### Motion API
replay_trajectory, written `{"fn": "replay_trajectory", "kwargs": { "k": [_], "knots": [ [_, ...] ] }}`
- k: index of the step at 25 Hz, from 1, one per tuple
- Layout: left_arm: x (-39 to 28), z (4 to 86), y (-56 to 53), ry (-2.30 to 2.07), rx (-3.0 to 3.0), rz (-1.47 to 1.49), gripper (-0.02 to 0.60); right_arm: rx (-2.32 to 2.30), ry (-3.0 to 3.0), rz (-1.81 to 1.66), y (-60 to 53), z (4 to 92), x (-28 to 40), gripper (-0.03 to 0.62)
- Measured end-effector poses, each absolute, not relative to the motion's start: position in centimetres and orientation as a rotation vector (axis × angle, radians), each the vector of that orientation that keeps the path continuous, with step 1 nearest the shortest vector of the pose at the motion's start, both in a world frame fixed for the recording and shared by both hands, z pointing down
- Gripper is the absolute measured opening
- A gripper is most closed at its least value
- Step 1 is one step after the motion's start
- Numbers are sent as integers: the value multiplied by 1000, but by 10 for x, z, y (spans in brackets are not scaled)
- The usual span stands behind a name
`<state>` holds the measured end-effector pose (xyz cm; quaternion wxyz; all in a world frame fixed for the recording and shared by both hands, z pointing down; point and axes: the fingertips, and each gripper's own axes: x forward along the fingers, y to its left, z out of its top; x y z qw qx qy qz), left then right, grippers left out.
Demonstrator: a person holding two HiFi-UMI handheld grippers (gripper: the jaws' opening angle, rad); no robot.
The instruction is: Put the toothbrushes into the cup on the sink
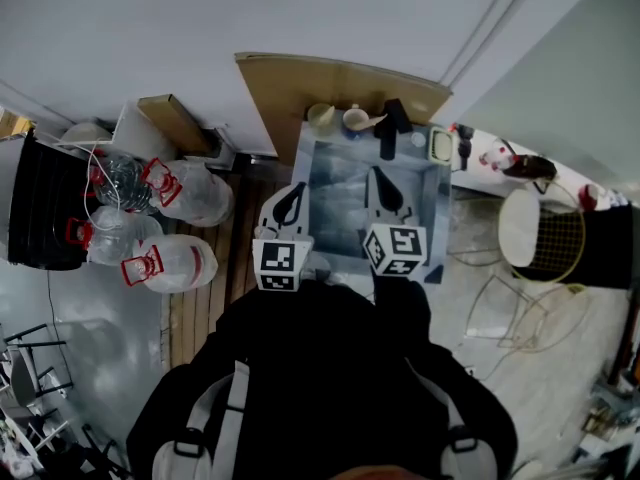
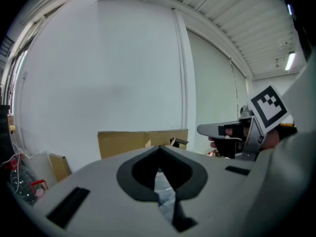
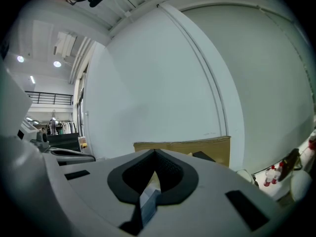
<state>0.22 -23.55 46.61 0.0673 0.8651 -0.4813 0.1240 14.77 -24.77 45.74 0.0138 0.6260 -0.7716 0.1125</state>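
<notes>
Over the sink [image 1: 335,183], your left gripper [image 1: 290,194] and right gripper [image 1: 379,175] hover, jaws pressed together, empty. The cup [image 1: 321,116] sits at 12 o'clock on the back rim; toothbrushes unspotted. Likely pre-pickup: next, open beside a brush.

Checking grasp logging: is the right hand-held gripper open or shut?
Shut. The right hand-held gripper shows its jaw tips touching, with nothing between them.
</notes>
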Motion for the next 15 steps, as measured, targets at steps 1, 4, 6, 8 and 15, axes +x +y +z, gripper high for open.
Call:
{"fn": "replay_trajectory", "kwargs": {
  "k": [1, 4, 6, 8, 15],
  "knots": [
    [3, 466, -235, -1449, 2610, 374, 2, 1949, -2406, 352, -245, 457, 147, 2],
    [5, 465, -234, -1446, 2619, 375, 2, 1954, -2416, 351, -238, 456, 147, 2],
    [6, 465, -232, -1444, 2623, 378, 2, 1959, -2417, 346, -234, 456, 148, 2],
    [5, 465, -231, -1443, 2625, 380, 2, 1963, -2412, 342, -230, 455, 148, 2],
    [5, 467, -229, -1437, 2626, 374, 2, 1957, -2402, 361, -221, 458, 149, 2]
  ]
}}
